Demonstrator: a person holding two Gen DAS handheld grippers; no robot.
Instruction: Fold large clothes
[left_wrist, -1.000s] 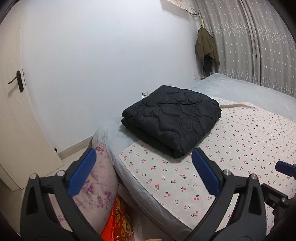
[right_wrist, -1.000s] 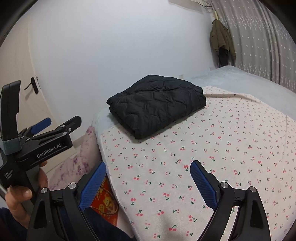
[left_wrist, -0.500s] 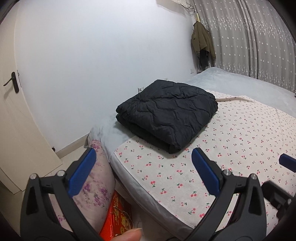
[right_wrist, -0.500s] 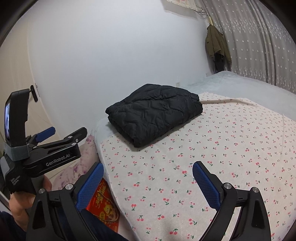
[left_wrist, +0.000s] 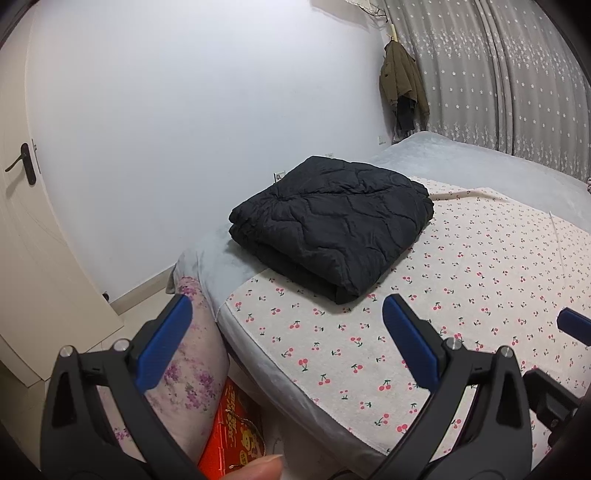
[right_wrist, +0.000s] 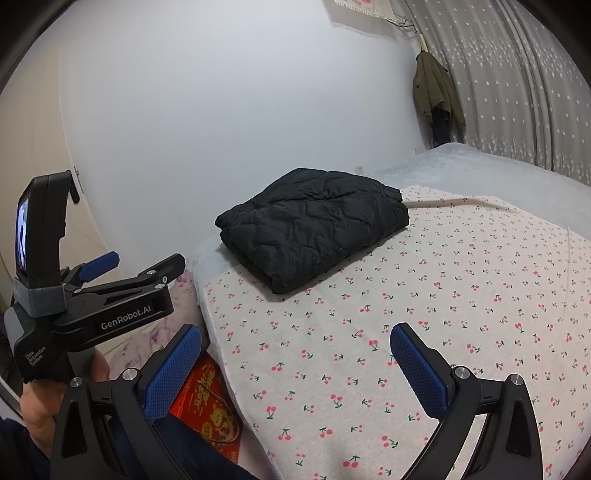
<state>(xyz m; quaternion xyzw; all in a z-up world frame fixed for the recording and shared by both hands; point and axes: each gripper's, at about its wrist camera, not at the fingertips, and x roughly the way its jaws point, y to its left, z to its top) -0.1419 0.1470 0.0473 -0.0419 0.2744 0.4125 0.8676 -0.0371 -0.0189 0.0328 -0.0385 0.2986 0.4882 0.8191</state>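
A black quilted jacket (left_wrist: 332, 225) lies folded into a thick rectangle near the corner of the bed, on the cherry-print sheet (left_wrist: 461, 288); it also shows in the right wrist view (right_wrist: 314, 225). My left gripper (left_wrist: 288, 343) is open and empty, held off the bed's near corner, well short of the jacket. My right gripper (right_wrist: 295, 365) is open and empty above the sheet's near edge. The left gripper's body (right_wrist: 110, 306) shows at the left of the right wrist view, held in a hand.
A grey blanket (left_wrist: 480, 166) covers the far part of the bed. A floral cushion (left_wrist: 192, 369) and a red box (left_wrist: 236, 435) sit by the bed's corner. A door (left_wrist: 22, 221) stands left. A coat (left_wrist: 404, 88) hangs by the curtains (left_wrist: 498, 74).
Both grippers have shifted slightly back and away from the bed, both staying open. The folded jacket has not moved.
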